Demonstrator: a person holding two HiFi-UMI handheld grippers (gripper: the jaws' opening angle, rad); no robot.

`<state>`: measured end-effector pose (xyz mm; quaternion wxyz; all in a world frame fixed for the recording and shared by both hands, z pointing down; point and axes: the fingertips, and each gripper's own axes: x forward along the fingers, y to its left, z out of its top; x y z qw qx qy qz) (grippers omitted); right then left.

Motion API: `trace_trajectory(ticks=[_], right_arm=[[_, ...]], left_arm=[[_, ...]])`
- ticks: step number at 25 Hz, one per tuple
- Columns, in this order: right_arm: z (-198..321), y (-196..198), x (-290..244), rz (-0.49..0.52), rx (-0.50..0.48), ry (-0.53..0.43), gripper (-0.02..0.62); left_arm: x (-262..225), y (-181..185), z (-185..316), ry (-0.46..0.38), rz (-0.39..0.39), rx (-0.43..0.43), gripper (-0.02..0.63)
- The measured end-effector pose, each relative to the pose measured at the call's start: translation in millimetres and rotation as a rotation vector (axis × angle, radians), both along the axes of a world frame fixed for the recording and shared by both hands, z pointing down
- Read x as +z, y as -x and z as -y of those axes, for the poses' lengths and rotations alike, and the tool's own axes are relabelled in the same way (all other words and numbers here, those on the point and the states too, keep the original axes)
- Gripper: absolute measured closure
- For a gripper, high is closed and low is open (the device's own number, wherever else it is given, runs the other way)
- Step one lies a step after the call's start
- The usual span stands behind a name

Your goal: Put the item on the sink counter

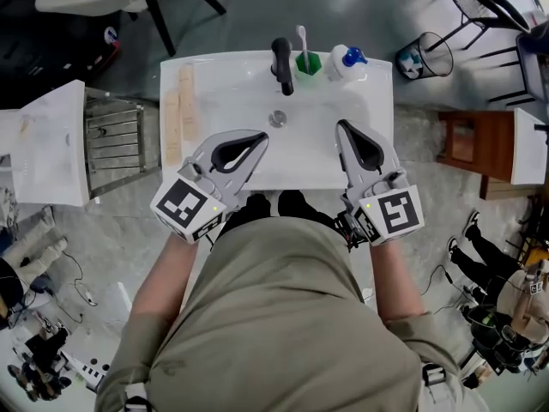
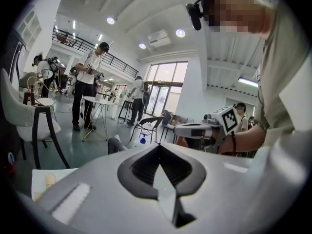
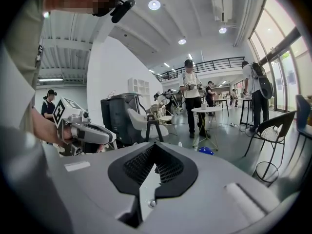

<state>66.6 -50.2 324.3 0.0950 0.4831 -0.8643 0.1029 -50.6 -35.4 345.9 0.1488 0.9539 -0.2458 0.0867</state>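
Observation:
The white sink counter (image 1: 214, 67) lies ahead of me, with a black faucet (image 1: 282, 65) at the back of the basin. Behind it stand a green cup (image 1: 308, 63) holding a toothbrush (image 1: 302, 39) and a white bottle with a blue cap (image 1: 346, 60). Pale wooden strips (image 1: 180, 110) lie on the counter's left side. My left gripper (image 1: 260, 137) hovers over the basin's front left, shut with nothing in it (image 2: 160, 147). My right gripper (image 1: 342, 127) hovers over the front right, likewise shut and empty (image 3: 153, 146). Both point toward the middle of the basin.
A metal rack (image 1: 116, 140) and a white surface (image 1: 51, 144) stand left of the sink. At the right are a wire bin (image 1: 426, 56) and a brown wooden stool (image 1: 473, 148). Several people and chairs fill the room beyond.

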Motion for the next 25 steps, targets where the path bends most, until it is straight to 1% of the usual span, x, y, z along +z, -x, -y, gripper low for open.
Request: trace_trajectory(ticks=[12, 25], right_arm=[[-0.2, 1.8, -0.5, 0.009, 0.005, 0.008, 0.583], [4.1, 5.3, 3.9, 0.001, 0.002, 0.023, 0.583]], left_arm=[[-1.1, -0.7, 0.4, -0.002, 0.005, 0.018, 0.6], [2.6, 2.9, 5.6, 0.002, 0.005, 0.014, 0.6]])
